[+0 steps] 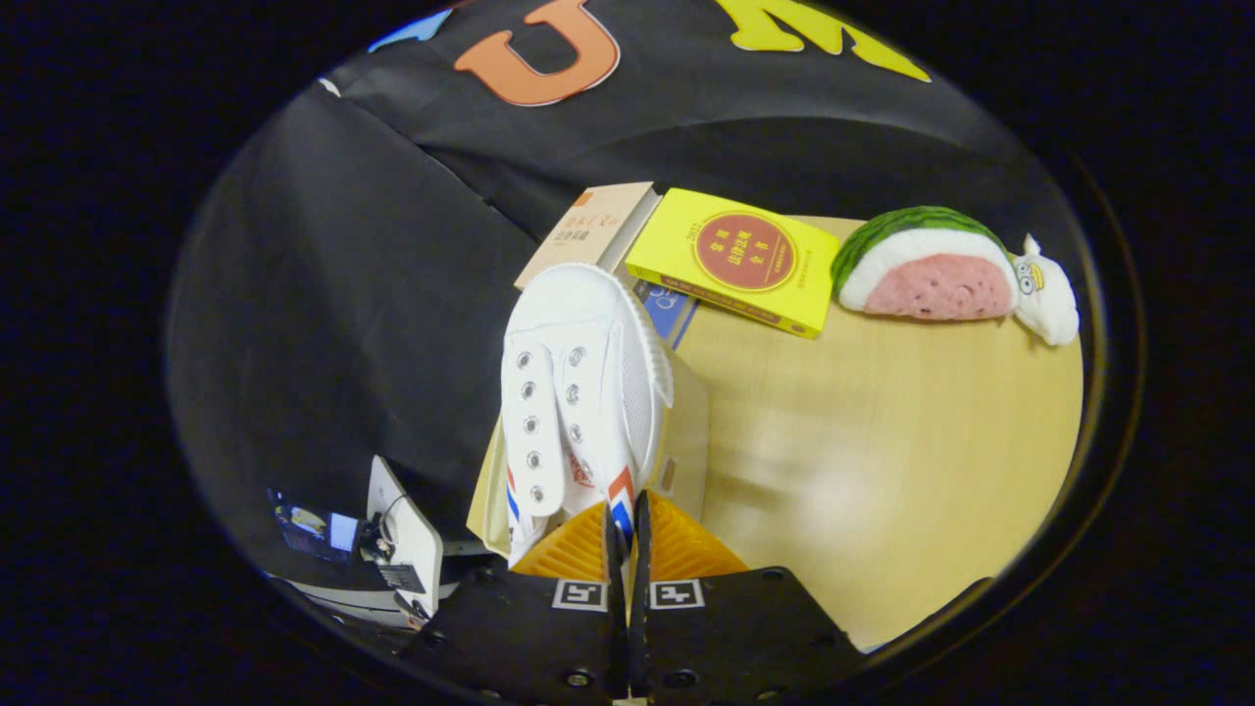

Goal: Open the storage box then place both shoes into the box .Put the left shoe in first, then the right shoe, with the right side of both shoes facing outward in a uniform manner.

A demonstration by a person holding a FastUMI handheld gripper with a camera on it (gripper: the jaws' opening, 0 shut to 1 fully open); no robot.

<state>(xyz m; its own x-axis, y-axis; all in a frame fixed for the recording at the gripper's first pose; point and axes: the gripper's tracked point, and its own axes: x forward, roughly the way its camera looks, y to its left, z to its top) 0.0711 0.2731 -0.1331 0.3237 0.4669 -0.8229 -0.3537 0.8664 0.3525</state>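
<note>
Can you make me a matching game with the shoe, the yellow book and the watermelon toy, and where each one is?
Things:
1. white shoe
2. yellow book
3. watermelon plush

Places:
A. lying flat on the wooden table, beside the plush
B. at the table's far corner, next to a small white toy
C. pinched at its edge between the shut fingers of the gripper

Pairs: 1-C, 2-A, 3-B

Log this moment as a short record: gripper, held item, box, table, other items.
gripper: gripper, fingers shut on the heel of the white shoe
held item: white shoe, toe pointing away from the fingers
box: storage box just under the shoe
table: wooden table
other items: yellow book, tan book, watermelon plush
</note>
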